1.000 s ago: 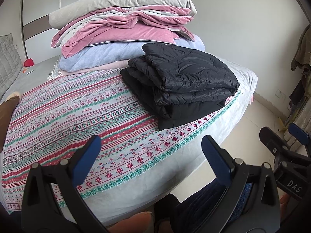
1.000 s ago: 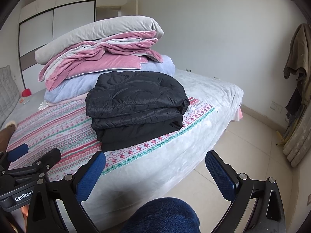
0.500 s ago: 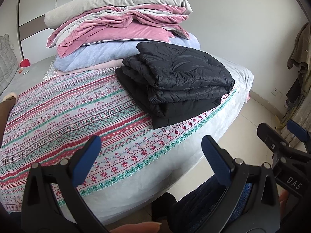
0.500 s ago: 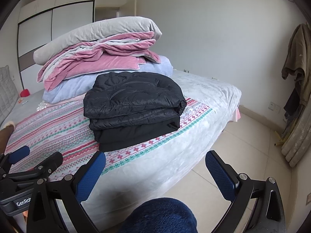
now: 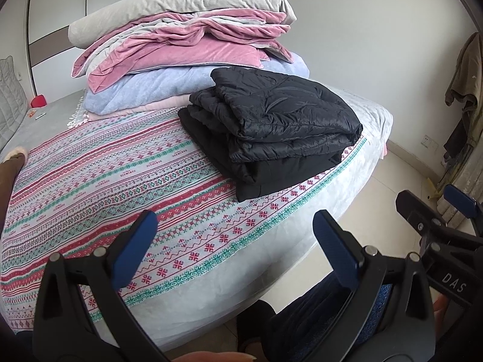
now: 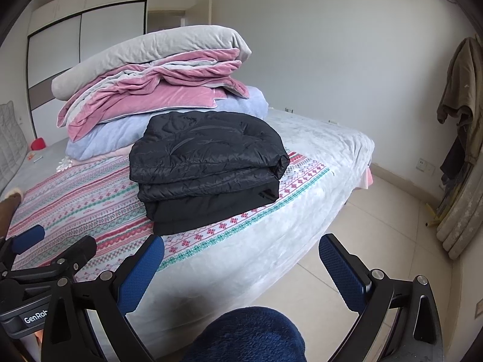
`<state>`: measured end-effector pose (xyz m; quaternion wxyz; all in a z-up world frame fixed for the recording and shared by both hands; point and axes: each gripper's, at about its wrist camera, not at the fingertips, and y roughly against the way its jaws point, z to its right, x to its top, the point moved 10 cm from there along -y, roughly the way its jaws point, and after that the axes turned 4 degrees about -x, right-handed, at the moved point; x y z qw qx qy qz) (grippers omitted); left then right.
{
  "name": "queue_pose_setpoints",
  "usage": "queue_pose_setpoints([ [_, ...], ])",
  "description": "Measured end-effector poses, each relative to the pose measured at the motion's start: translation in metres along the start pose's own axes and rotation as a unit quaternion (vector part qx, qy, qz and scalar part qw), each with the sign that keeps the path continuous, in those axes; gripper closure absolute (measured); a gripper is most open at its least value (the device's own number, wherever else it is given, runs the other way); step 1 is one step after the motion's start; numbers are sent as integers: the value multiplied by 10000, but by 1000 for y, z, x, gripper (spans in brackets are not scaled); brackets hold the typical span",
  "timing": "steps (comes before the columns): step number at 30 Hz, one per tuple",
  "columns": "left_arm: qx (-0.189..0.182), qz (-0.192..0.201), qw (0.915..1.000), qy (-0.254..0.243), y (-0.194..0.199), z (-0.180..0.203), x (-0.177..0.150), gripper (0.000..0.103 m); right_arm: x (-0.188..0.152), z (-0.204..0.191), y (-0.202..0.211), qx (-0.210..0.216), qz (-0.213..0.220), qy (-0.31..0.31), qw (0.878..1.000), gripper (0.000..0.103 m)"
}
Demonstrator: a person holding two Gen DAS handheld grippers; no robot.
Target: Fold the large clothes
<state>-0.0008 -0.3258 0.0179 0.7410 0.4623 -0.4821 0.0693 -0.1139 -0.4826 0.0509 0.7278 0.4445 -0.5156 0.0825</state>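
Nearest in the left wrist view: left gripper [image 5: 235, 241], blue-padded fingers spread wide, nothing between them, held off the near edge of the bed [image 5: 271, 259]. At that view's right edge, the right gripper [image 5: 434, 208], seen side-on. Nearest in the right wrist view: right gripper [image 6: 241, 259], likewise spread wide and empty, over bed edge and tiled floor [image 6: 377, 241]; left gripper [image 6: 57, 241] poking in at lower left. Below, a dark blue fleecy sleeve or knee [image 6: 247, 335], which of the two not clear.

Further in: patterned red-and-green striped sheet [image 5: 105, 181] across the bed. On it, toward the far right corner, black padded jacket [image 5: 271, 132], folded into a thick stack, apart from both grippers. Right view shows its folded front edges and layers [image 6: 208, 169] square-on; left view shows it cornerwise.

Behind and touching the jacket: pile of folded bedding [image 5: 187, 57], grey over pink over pale blue.

Farthest: wardrobe doors [image 6: 57, 57], white wall. Only in the right view, fully: hanging clothes [image 6: 462, 105] and a rolled mat [image 6: 462, 223] by the right wall.
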Motion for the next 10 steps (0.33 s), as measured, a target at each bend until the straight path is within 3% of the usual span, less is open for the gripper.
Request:
queue_pose_setpoints([
  [10,15,72,10000,-66,3,1,3,1,1,1,0,-20,-1,-12,10000,0],
])
